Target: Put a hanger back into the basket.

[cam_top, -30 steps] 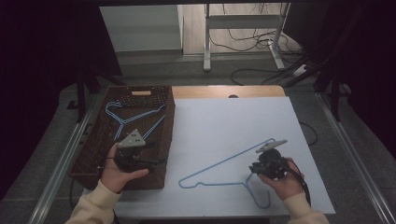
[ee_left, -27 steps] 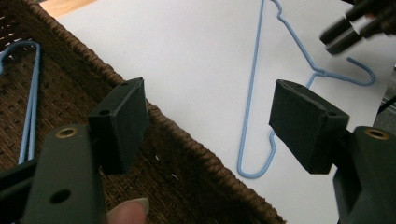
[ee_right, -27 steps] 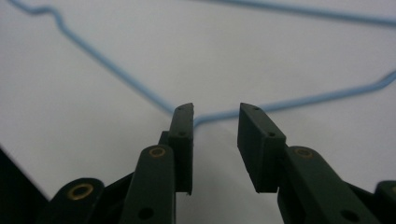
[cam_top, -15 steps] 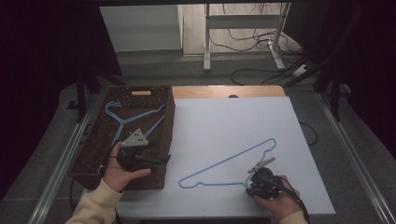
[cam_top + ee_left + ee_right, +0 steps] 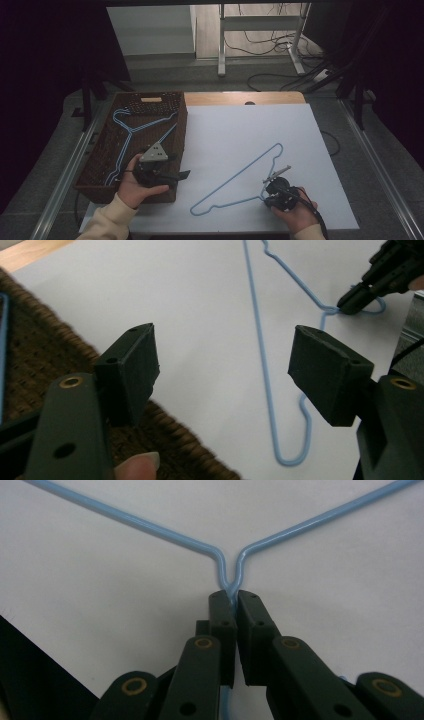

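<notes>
Right claw (image 5: 234, 600) clamped on blue hanger (image 5: 227, 575) neck, left claw (image 5: 225, 375) agape beside basket (image 5: 100, 160).

The person wears cream sleeves (image 5: 107, 220), and each black claw has brass-coloured rivets (image 5: 203, 643), the left claw (image 5: 172, 176) carrying a grey triangular plate (image 5: 152, 152).

Broad bare white worktop (image 5: 240, 135) lies open far of the blue hanger (image 5: 235, 182) and to its right. The wicker basket (image 5: 177, 130) walls off the left edge.
</notes>
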Tool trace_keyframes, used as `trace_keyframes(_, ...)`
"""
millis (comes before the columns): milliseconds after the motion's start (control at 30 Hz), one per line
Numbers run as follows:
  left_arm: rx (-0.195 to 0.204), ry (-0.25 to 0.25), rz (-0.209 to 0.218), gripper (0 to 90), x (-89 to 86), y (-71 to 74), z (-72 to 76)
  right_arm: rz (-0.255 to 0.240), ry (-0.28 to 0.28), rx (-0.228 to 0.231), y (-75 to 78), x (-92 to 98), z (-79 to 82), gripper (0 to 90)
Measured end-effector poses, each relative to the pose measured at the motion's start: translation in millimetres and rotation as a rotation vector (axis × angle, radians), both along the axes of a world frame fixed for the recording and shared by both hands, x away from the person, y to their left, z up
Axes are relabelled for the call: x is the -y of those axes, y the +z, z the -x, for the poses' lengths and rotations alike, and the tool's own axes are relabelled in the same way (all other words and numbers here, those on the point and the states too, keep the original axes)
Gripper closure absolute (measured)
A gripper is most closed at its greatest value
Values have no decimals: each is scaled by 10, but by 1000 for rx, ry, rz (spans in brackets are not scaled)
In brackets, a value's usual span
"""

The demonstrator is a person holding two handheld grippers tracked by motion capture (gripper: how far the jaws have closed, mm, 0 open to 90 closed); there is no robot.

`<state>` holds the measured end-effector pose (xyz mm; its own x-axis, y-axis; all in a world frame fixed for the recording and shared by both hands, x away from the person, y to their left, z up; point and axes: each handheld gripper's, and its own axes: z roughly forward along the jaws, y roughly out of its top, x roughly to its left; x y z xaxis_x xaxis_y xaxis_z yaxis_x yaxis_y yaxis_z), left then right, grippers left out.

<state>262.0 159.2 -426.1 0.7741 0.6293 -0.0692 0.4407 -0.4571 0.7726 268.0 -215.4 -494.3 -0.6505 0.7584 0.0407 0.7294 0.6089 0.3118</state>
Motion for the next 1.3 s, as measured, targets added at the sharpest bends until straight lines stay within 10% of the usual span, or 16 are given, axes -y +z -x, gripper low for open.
trace_keyframes(367, -38, -128, -79, 276, 656, -130, 76, -14, 16, 21, 170, -35, -87, 861)
trace_keyframes(733, -138, -227, -196, 280, 1449, -593, -26, -12, 27, 25, 194, -36, -92, 861)
trace_keyframes(1300, -211, -285, -199, 496, 1840, -845, -32, -10, 46, 26, 225, -81, -67, 861)
